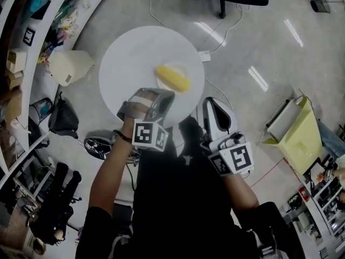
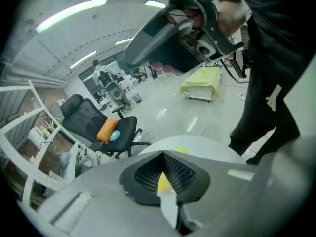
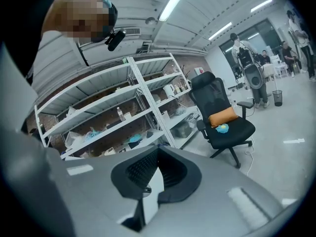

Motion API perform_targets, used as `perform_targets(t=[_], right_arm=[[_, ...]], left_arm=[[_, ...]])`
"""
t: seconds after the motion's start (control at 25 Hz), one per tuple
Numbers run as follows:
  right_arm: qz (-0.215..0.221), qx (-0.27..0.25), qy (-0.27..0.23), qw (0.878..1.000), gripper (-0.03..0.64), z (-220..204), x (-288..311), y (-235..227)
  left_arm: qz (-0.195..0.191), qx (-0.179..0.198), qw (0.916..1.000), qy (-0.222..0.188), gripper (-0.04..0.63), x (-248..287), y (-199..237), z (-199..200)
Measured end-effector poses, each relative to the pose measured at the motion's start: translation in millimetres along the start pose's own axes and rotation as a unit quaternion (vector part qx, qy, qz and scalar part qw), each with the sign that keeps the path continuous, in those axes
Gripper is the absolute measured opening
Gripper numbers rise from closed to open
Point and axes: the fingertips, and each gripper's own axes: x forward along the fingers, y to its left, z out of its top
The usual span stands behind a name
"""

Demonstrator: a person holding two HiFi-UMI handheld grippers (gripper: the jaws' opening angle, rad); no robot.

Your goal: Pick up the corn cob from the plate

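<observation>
The yellow corn cob [image 1: 173, 78] lies on a pale plate [image 1: 181, 67] near the middle of the round white table [image 1: 129, 58]. My left gripper [image 1: 160, 97] hovers over the table's near edge, just short of the cob, with its jaws shut and empty. In the left gripper view the cob [image 2: 164, 181] shows through the notch above the closed left gripper [image 2: 168, 194]. My right gripper [image 1: 211, 106] hangs off the table's right side, shut and empty. The right gripper [image 3: 148, 191] looks at shelves, not the table.
Shelving [image 1: 21, 53] curves along the left, with a bag [image 1: 63, 117] on the floor beside it. A black office chair [image 2: 106, 127] with an orange cushion stands beyond the table. A yellow bin [image 1: 302, 136] is at the right. Cables [image 1: 215, 42] trail over the floor.
</observation>
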Motion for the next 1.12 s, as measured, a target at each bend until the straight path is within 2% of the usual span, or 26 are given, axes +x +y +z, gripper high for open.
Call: perform_targets(t=[0.16, 0.36, 0.56, 0.72, 1.12], right_arm=[[0.012, -0.001, -0.001, 1.000, 0.009, -4, 5, -2], [0.000, -0.008, 0.013, 1.000, 0.009, -12, 8, -12], [-0.018, 0.018, 0.022, 0.999, 0.009, -14, 14, -20], [-0.024, 0.021, 0.019, 0.999, 0.009, -18, 14, -24], [-0.036, 0.034, 0.034, 0.998, 0.009, -25, 13, -38]], left_arm=[[-0.028, 0.052, 0.9982, 0.012, 0.003, 14, -6, -7], [-0.072, 0.080, 0.9935, 0.037, 0.017, 29, -20, -24], [-0.074, 0.120, 0.9886, 0.055, 0.077, 46, -18, -36], [-0.096, 0.140, 0.9830, 0.069, 0.126, 58, -19, -46], [-0.146, 0.163, 0.9712, 0.094, 0.218, 86, -25, -59]])
